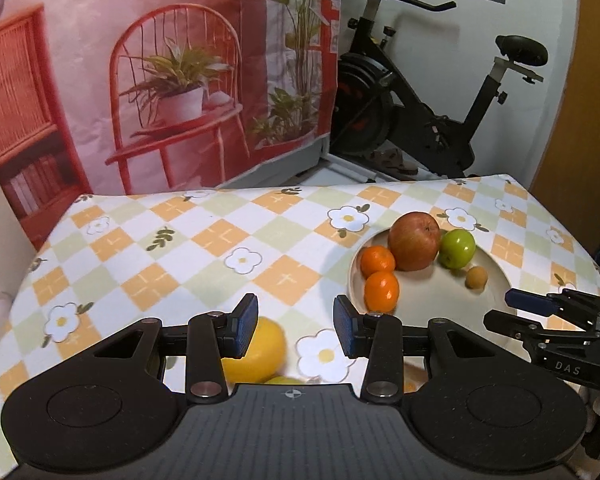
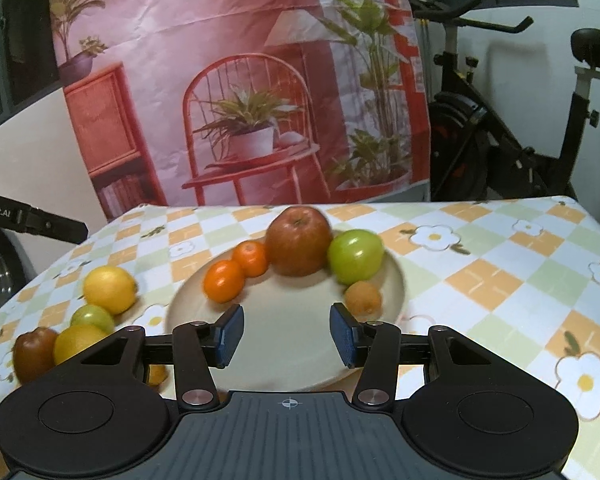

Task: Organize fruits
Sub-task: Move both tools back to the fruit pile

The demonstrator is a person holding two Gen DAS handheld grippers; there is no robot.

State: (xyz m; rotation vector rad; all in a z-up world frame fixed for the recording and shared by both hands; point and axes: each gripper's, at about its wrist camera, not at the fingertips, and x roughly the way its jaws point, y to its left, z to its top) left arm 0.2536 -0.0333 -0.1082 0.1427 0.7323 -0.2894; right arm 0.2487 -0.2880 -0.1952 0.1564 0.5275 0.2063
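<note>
Plate: set on the tabletop as the gathering place; five fruits are ranged along its far rim, so the near half is left bare for further pieces.
Red apple: the largest fruit, placed at the back of the plate, between the tangerines and the green apple.
Tangerines: two, laid side by side left of the red apple.
Green apple: kept touching the red apple on its right.
Small brown fruit: rested just in front of the green apple.
Unsorted fruit: a lemon, a small green fruit, a second yellow fruit and a dark red fruit are left clustered on the cloth left of the plate, judged as still to be moved.
Left tongs: released, nothing held; a yellow fruit is seen below and behind them.
Right tongs: released and empty, held over the bare near part of the plate.
Progress: judged about half done.
</note>
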